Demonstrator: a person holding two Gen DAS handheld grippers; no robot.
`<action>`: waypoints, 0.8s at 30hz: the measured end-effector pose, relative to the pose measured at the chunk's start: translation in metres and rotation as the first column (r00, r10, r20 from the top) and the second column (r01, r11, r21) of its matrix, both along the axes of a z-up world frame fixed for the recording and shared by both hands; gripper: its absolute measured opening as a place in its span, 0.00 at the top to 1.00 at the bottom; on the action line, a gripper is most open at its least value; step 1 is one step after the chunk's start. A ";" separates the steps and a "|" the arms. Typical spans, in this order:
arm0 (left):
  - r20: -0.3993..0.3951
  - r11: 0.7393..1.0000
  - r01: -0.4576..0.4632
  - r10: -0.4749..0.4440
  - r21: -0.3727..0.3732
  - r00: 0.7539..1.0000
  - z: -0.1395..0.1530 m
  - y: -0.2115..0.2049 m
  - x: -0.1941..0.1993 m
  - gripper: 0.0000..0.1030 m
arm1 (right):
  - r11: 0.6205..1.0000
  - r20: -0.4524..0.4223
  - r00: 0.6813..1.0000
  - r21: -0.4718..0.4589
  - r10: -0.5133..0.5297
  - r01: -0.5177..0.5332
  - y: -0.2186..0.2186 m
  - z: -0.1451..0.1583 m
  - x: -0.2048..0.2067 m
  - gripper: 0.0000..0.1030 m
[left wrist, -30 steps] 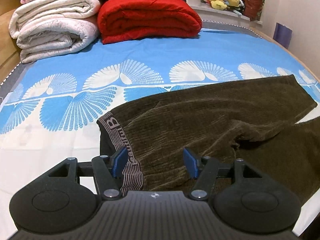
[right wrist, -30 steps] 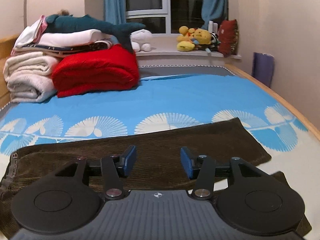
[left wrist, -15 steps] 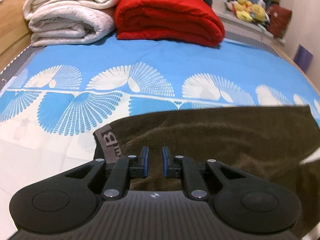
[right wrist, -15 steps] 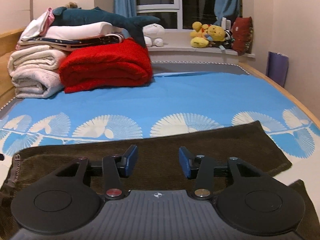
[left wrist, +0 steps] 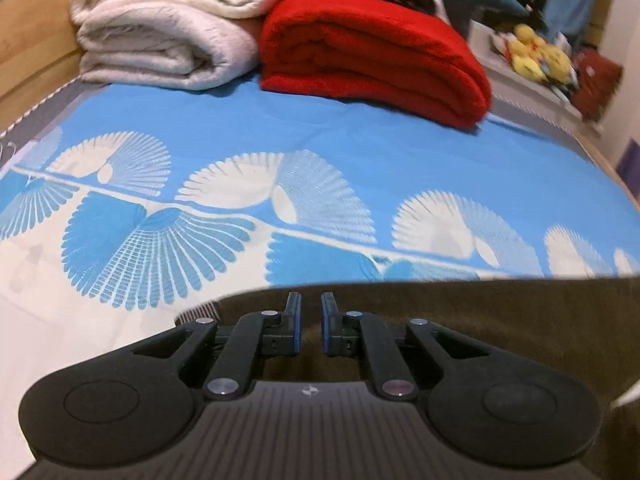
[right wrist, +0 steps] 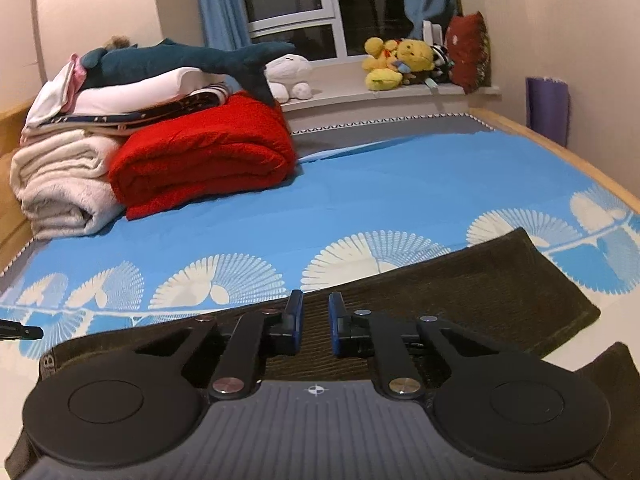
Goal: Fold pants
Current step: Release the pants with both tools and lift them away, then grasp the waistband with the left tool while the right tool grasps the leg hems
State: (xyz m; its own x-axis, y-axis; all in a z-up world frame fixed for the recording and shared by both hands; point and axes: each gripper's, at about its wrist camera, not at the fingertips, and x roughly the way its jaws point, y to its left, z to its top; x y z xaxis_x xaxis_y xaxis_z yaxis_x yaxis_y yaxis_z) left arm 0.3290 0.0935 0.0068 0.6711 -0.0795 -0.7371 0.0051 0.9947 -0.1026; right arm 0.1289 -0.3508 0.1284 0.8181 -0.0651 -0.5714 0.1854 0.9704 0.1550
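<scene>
Item: dark brown ribbed pants (left wrist: 500,320), laid flat across the near part of a bed (left wrist: 360,152) covered by a blue sheet with white fan motifs; waistband (right wrist: 48,362) with pale lettering toward the left, one leg running out to the right and ending in a hem (right wrist: 560,280), a second dark leg portion (right wrist: 612,364) showing just beyond it at the right edge. Left gripper (left wrist: 311,324): set at the far edge of the pants close beside the striped waistband corner, blue-padded fingers (left wrist: 295,324) closing to a narrow gap with brown cloth between them; whether the pads actually pinch the fabric cannot be told. Right gripper (right wrist: 316,326): positioned over the far edge of the leg, fingers (right wrist: 298,324) likewise closing, cloth lying between and beneath them, grip unconfirmed. Also on the bed, at the far end and well apart from the pants: red folded blanket (right wrist: 208,164), cream folded blanket (right wrist: 60,188) just beside it, stacked linens topped by a plush shark (right wrist: 184,58). On the windowsill: yellow plush toys (right wrist: 396,62).
</scene>
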 end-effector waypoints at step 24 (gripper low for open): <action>-0.147 0.964 0.235 -0.216 0.124 0.965 -0.096 -0.020 0.085 0.77 | 0.996 -0.202 0.977 -0.070 -0.066 0.053 -0.047 -0.036 0.007 0.86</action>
State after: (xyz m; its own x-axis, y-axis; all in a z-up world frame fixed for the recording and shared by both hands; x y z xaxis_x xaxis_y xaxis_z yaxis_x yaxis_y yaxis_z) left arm 0.4140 0.0736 -0.0893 0.5446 -0.1081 -0.8317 0.2267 0.9737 0.0218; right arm 0.1354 -0.3973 0.0925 0.6786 -0.1518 -0.7186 0.2644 0.9633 0.0462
